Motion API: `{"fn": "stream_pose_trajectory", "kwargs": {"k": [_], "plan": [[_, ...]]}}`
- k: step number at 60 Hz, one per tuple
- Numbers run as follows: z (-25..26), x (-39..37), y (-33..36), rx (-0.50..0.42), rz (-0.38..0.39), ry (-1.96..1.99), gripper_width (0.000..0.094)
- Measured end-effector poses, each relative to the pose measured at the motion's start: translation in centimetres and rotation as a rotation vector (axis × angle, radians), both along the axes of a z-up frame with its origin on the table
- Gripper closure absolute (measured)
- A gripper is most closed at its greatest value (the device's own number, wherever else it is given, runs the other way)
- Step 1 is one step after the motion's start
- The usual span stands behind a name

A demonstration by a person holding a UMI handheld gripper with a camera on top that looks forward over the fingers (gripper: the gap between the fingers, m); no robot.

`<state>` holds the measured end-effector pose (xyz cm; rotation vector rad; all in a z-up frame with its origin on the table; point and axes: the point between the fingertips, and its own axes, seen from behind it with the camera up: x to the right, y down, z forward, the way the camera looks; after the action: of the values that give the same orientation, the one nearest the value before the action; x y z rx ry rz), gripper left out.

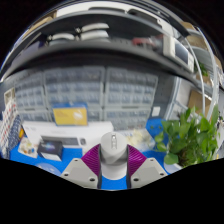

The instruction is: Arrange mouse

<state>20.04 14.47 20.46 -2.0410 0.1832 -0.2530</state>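
Observation:
A white computer mouse (112,150) sits between my gripper's (112,160) two fingers, its scroll wheel pointing away from me. Both purple pads (92,158) press against its sides, so the gripper is shut on the mouse. Under the mouse a strip of blue surface (112,183) shows between the fingers. The mouse's near end is hidden by the fingers.
A white table (60,140) stretches ahead with a yellow box (70,116) and a blue box (50,150) to the left. A green leafy plant (188,140) stands to the right. Shelves with drawer cabinets (90,95) line the back.

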Motion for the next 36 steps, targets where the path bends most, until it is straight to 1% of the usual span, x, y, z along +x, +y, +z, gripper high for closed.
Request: {"fn": "stream_pose_trajectory", "kwargs": {"k": [3,6,9,13,19,24,30,36], "plan": [[3.1,-3.1,0.6,0.049,0.020,-0.006,0.0594],[5.2,-6.7,1.0,0.081,0.045,-0.006,0.0595],[6.1,-10.9,1.4,0.094,0.078,0.003,0.0596],[5.2,-15.9,1.6,0.081,0.123,0.012,0.0592],[0.2,-22.7,1.9,0.004,0.177,0.047,0.0592],[-5.9,-26.2,1.2,-0.087,0.199,0.053,0.0594],[-12.7,-28.9,0.0,-0.195,0.194,0.077,0.0597],[-17.7,-29.7,-1.4,-0.278,0.187,0.080,0.0595]]}}
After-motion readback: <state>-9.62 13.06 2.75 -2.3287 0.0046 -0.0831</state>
